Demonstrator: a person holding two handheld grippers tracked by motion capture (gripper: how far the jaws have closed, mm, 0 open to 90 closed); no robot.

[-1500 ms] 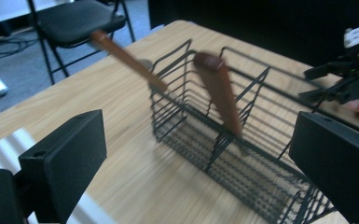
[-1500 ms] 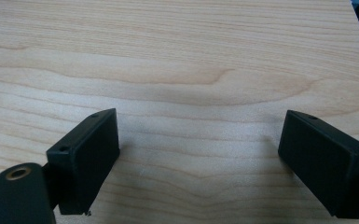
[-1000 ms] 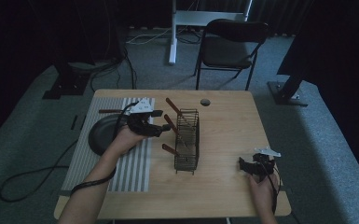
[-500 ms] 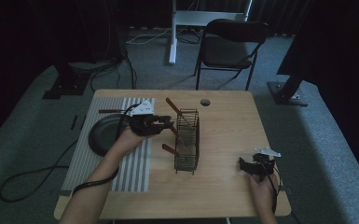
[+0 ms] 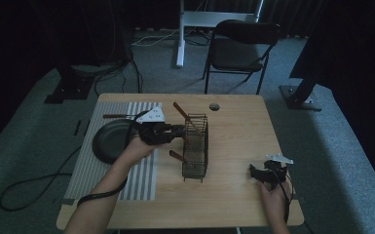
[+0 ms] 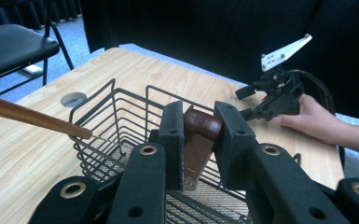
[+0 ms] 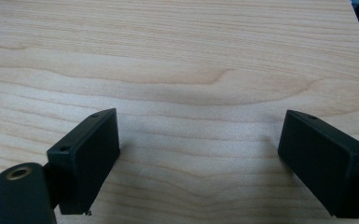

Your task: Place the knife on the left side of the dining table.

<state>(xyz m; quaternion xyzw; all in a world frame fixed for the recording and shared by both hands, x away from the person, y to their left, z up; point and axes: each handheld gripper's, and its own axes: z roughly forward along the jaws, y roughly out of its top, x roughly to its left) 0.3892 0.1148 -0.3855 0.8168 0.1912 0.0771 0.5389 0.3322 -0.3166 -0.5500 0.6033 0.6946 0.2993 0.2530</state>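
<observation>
A black wire basket [image 5: 196,145] stands upright in the middle of the wooden table [image 5: 234,126]. My left gripper [image 5: 179,130] is at the basket's left rim, shut on a dark brown wooden handle [image 6: 202,125] that points down into the basket [image 6: 121,116]. A second wooden handle [image 6: 28,116] leans out over the far rim, and a third handle [image 5: 177,156] sticks out of the basket's left side. My right gripper [image 5: 254,171] rests near the table's front right, its jaws [image 7: 198,140] open over bare wood with nothing between them.
A black round pan [image 5: 109,141] lies on a striped mat [image 5: 92,165] at the table's left, with a thin utensil [image 5: 114,116] behind it. A cable hole [image 5: 214,106] sits near the back edge. A black chair [image 5: 241,44] stands beyond the table.
My left gripper has shifted slightly right, up to the basket's rim, with the handle in it. The right gripper has stayed still.
</observation>
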